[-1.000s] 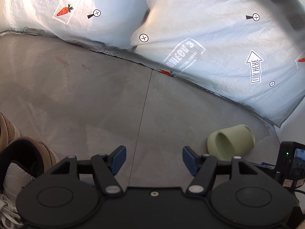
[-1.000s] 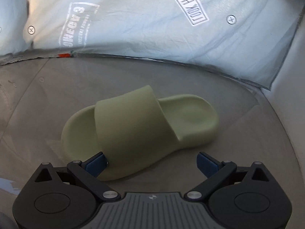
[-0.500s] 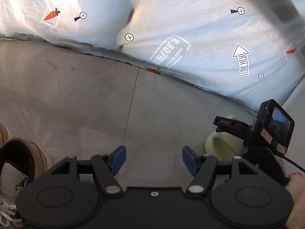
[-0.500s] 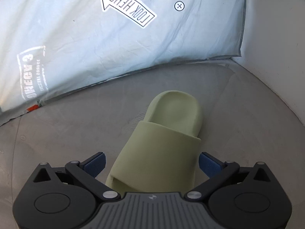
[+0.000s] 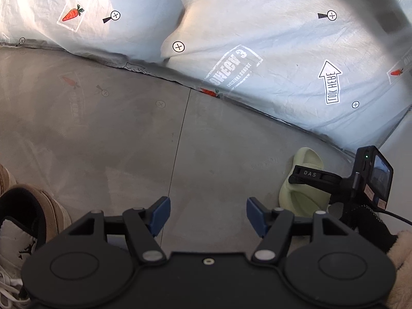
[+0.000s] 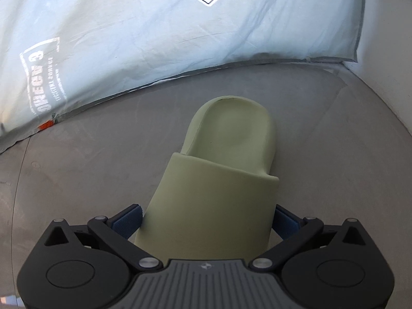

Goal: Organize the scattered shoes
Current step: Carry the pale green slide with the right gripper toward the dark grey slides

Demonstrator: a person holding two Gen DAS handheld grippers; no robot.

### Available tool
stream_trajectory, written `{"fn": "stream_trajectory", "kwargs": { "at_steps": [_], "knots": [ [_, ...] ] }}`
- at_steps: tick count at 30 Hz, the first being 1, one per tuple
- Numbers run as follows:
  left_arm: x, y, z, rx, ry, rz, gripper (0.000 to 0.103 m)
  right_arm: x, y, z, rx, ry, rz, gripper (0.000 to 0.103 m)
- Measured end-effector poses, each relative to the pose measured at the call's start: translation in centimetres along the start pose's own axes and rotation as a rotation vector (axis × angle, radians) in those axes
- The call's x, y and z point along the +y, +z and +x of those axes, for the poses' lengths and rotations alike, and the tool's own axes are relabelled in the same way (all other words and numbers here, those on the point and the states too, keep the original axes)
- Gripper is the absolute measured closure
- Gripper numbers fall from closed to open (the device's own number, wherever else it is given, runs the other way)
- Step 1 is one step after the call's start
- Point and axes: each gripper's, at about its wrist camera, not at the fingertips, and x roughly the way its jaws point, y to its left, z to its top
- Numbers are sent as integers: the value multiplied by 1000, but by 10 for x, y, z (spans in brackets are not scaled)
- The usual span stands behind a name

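Right wrist: right tongs straddle smooth, rounded green foam slide.

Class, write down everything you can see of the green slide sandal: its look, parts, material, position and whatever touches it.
The green slide sandal is a pale olive, one-piece slipper that looks like soft moulded foam, matte and plain. It has a broad strap across the front and an open footbed with a shallow heel dip. It lies upright on the grey floor, heel end towards the printed sheet. The right tongs straddle the strap, blue pads at each side, seemingly just touching. In the left wrist view the right tool partly hides it.
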Motion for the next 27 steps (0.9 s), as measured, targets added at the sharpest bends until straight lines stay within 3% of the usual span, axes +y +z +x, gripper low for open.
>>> {"fn": "stream_trajectory", "kwargs": {
  "at_steps": [12, 27],
  "knots": [
    [-6, -13, -35, -69, -42, 29, 37, 21, -75, -62, 73, 264, -415, 2],
    [10, -53, -94, -114, -69, 40, 37, -1, -147, -124, 109, 370, -453, 5]
  ]
}}
